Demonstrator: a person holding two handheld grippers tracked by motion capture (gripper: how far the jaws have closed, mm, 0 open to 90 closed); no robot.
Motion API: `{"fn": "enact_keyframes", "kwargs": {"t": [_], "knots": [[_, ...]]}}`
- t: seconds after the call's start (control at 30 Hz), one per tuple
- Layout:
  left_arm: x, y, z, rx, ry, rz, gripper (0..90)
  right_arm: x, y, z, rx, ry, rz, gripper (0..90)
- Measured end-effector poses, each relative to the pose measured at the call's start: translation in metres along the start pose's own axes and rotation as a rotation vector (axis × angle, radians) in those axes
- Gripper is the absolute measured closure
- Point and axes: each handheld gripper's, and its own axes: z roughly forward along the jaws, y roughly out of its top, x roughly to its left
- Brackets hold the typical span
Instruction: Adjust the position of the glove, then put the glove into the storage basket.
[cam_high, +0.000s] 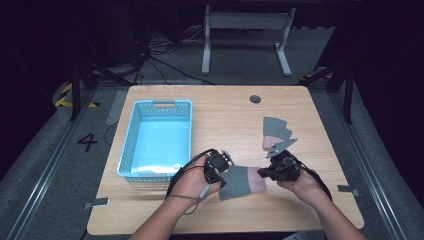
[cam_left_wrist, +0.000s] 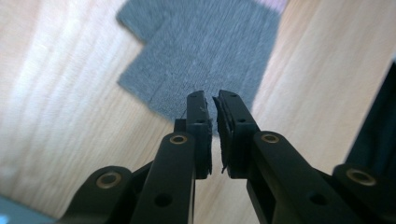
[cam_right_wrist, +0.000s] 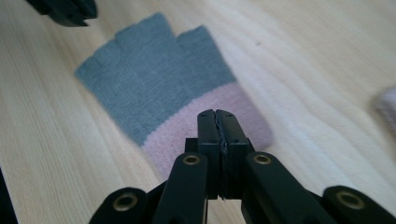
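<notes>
Near the front edge of the wooden counter (cam_high: 300, 200), a grey fingerless glove with a pink cuff (cam_high: 240, 182) lies flat between the two hands: the left tongs (cam_left_wrist: 212, 98) hang over its grey finger end with a narrow gap and nothing between the pads, while the right tongs (cam_right_wrist: 216, 114) sit pressed together over the pink cuff, gripping nothing. Farther back to the right lies a second grey-and-pink glove (cam_high: 275, 131), and to the left an empty light-blue plastic basket (cam_high: 131, 140). On the floor left of the counter a painted "4" (cam_high: 87, 142) can be read.
</notes>
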Motion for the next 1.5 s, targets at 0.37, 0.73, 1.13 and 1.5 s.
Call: {"fn": "enact_keyframes", "kwargs": {"t": [0.37, 0.73, 1.13, 1.5], "knots": [[-0.001, -0.007, -0.030, -0.089, -0.042, 0.009, 79.0, -0.022, -0.008, -0.030, -0.101, -0.076, 0.084, 89.4], [0.004, -0.018, -0.044, -0.134, -0.018, -0.037, 77.9, -0.039, -0.002, -0.038, -0.139, -0.130, 0.123, 89.4], [0.011, -0.031, -0.055, -0.170, -0.011, -0.079, 76.2, -0.092, 0.011, -0.018, -0.093, -0.193, 0.220, 89.5], [0.013, -0.033, -0.056, -0.167, -0.025, -0.091, 75.8, -0.110, 0.025, 0.011, -0.003, -0.207, 0.240, 89.6]]}}
